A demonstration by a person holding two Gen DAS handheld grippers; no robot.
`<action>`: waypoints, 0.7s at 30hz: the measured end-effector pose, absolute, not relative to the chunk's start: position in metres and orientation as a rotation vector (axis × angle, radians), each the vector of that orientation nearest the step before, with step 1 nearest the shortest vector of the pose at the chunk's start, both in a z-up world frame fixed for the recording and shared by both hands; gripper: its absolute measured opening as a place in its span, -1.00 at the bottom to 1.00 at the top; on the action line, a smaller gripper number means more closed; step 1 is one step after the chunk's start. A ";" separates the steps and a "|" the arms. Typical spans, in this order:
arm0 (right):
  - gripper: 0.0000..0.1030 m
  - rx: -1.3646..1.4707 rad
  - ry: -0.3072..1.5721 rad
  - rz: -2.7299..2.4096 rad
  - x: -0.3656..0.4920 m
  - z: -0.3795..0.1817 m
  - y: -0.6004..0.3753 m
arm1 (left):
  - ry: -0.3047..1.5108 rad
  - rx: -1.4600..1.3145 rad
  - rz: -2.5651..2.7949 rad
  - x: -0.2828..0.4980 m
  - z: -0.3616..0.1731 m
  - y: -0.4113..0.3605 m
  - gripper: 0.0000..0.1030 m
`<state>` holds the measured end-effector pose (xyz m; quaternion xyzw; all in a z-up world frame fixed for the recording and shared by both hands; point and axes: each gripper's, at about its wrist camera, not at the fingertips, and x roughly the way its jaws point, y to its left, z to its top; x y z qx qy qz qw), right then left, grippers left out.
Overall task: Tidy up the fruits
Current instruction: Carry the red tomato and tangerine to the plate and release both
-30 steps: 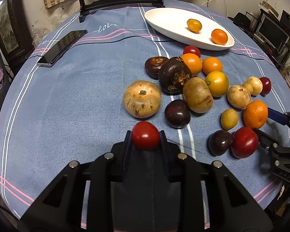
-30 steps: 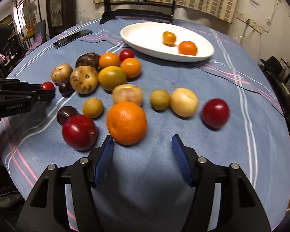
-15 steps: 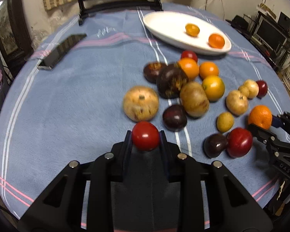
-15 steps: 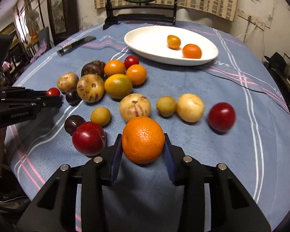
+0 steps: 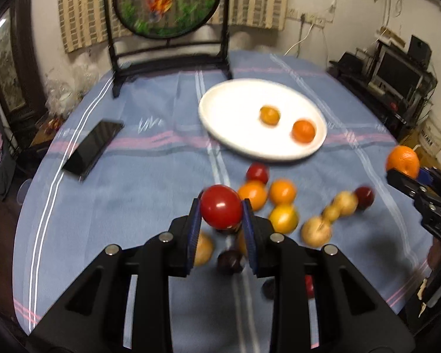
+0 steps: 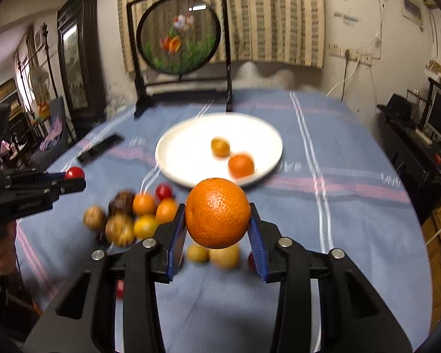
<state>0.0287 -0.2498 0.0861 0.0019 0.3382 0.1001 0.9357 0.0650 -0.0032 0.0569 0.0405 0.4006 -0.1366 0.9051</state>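
While the orange [image 6: 217, 212] hangs pinched in the right gripper [image 6: 217, 229] short of the white plate [image 6: 173, 158] and the red tomato [image 5: 221, 206] sits clamped in the left gripper [image 5: 220, 220], both ride at the fingertips — a jolt could roll either onto the loose fruit before the plate.

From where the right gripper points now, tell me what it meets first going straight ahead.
Likely the white plate: it lies just beyond the orange that the right gripper holds; depth is unclear.
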 end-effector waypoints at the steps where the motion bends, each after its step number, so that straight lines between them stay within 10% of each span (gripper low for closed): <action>1: -0.21 -0.004 0.682 0.207 0.037 0.090 -0.249 | 0.817 0.091 -0.296 0.071 0.062 -0.009 -0.46; 21: -0.17 -0.062 0.882 0.256 0.180 0.013 -0.208 | 0.962 0.116 -0.223 0.237 -0.013 -0.076 -0.45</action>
